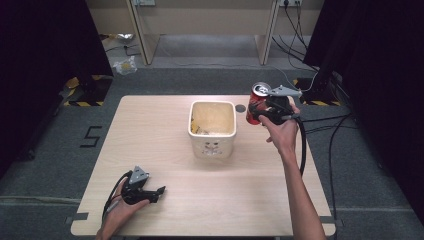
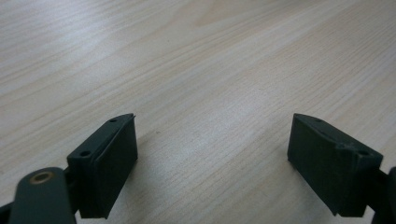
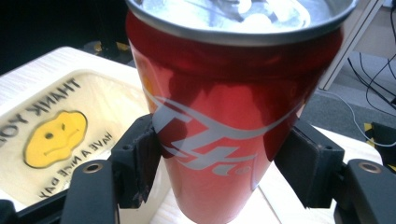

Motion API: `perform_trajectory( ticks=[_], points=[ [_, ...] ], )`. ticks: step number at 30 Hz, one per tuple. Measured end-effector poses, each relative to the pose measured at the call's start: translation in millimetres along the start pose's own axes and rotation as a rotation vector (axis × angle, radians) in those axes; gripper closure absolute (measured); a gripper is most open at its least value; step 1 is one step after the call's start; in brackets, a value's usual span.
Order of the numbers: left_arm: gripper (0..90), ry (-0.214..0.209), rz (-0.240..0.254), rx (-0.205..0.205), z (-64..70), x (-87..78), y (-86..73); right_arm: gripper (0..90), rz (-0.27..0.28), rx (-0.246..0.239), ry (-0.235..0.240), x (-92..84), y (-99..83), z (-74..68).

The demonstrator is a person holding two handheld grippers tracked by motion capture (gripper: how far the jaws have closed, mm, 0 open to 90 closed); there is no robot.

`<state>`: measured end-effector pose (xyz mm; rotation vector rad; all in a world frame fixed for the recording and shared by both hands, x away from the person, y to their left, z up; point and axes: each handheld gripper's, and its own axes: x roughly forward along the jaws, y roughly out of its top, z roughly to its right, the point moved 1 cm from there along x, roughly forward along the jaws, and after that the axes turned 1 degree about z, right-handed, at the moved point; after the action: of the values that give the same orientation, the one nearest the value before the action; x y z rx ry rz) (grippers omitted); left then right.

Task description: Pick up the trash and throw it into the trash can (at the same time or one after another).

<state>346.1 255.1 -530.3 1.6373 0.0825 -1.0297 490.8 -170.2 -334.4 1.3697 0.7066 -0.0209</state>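
Far right of desk (image 1: 165, 210): red can (image 1: 257, 102) up in the air, right gripper (image 1: 261, 116) jaws clamped on it
Done: can's grabbed and lifted
Left: drop it in the cream bin (image 1: 212, 145), I'd guess
Near left: left gripper (image 1: 161, 192) resting, jaws wide, nothing in them

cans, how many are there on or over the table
1. The can is red, gripped in the right tool beyond the table's far right edge, beside the bin. More may lie hidden inside the bin.

"THANK YOU", "HAVE A NICE DAY" in bin (image 3: 70, 112)
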Motion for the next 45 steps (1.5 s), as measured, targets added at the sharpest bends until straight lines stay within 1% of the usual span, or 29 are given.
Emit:
perform_trajectory(
  ticks=[3,6,7,9,12,14,15,17,22,25,26,28,31,32,33,34,36,39,40,42,43,45],
  points=[
    [15.2,-0.002,-0.003,0.000,-0.1,-0.3,0.1,33.9,0.003,-0.007,0.002,-2.5,5.0,-1.5],
    [15.2,-0.002,-0.003,0.000,0.0,-0.3,0.1,33.8,0.011,-0.002,0.020,-5.6,13.1,-4.3],
    [15.2,-0.002,-0.003,0.000,-0.1,-0.3,0.1,33.9,0.018,-0.013,0.025,-7.9,19.5,-7.9],
    [15.2,-0.003,-0.002,0.000,-0.1,-0.2,0.1,33.9,0.021,-0.016,0.027,-8.6,21.7,-9.5],
    [15.2,-0.002,-0.003,0.000,-0.1,-0.3,0.1,33.9,0.028,-0.033,0.037,-10.3,30.0,-16.8],
    [15.3,-0.003,-0.002,0.000,-0.2,-0.2,0.0,33.9,0.037,-0.039,0.067,-8.9,37.0,-25.4],
    [15.3,-0.003,-0.002,0.000,-0.2,-0.2,0.1,33.9,0.037,-0.039,0.067,-8.9,37.0,-25.4],
    [15.3,-0.003,-0.002,-0.001,-0.2,-0.2,0.0,33.9,0.039,-0.047,0.082,-6.6,40.6,-31.8],
    [15.3,-0.004,-0.002,0.000,-0.2,-0.3,0.0,33.9,0.031,-0.069,0.120,1.6,44.8,-46.4],
    [15.3,-0.001,0.001,0.002,-0.2,0.0,-0.1,33.8,0.024,-0.065,0.145,8.1,45.0,-52.8],
    [15.3,-0.001,0.001,0.002,-0.2,0.0,-0.2,33.8,0.021,-0.073,0.156,12.5,45.3,-57.8],
    [15.3,-0.002,-0.002,0.003,-0.3,-0.2,-0.1,33.9,0.020,-0.076,0.161,14.1,45.6,-59.7],
    [15.3,-0.001,0.001,0.003,-0.2,0.0,-0.2,33.9,0.014,-0.078,0.184,20.0,45.5,-67.5],
    [15.3,-0.001,0.001,0.003,-0.3,0.0,-0.2,33.9,0.000,-0.092,0.197,25.6,44.4,-73.1],
    [15.3,-0.001,0.001,0.003,-0.3,0.0,-0.2,33.9,0.000,-0.092,0.197,25.6,44.4,-73.1],
    [15.3,-0.001,0.001,0.003,-0.3,0.0,-0.2,33.8,-0.010,-0.091,0.211,31.4,42.8,-77.4],
    [15.3,-0.001,0.001,0.002,-0.2,0.1,-0.2,33.9,-0.013,-0.093,0.214,33.8,42.4,-78.7],
    [15.3,-0.001,0.001,0.002,-0.2,0.0,-0.2,33.9,-0.034,-0.093,0.231,44.1,40.5,-85.3],
    [15.3,-0.001,0.001,0.002,-0.2,0.0,-0.1,33.9,-0.048,-0.104,0.234,49.7,39.5,-88.8],
    [15.3,-0.001,0.001,0.002,-0.2,0.0,-0.2,33.8,-0.058,-0.102,0.239,52.8,38.8,-91.3],
    [15.3,-0.001,0.001,0.002,-0.2,0.0,-0.2,33.8,-0.072,-0.112,0.245,59.0,37.3,-94.9],
    [15.3,-0.002,0.001,0.001,-0.1,0.1,-0.2,33.8,-0.080,-0.116,0.249,61.9,36.5,-96.5]
  ],
)
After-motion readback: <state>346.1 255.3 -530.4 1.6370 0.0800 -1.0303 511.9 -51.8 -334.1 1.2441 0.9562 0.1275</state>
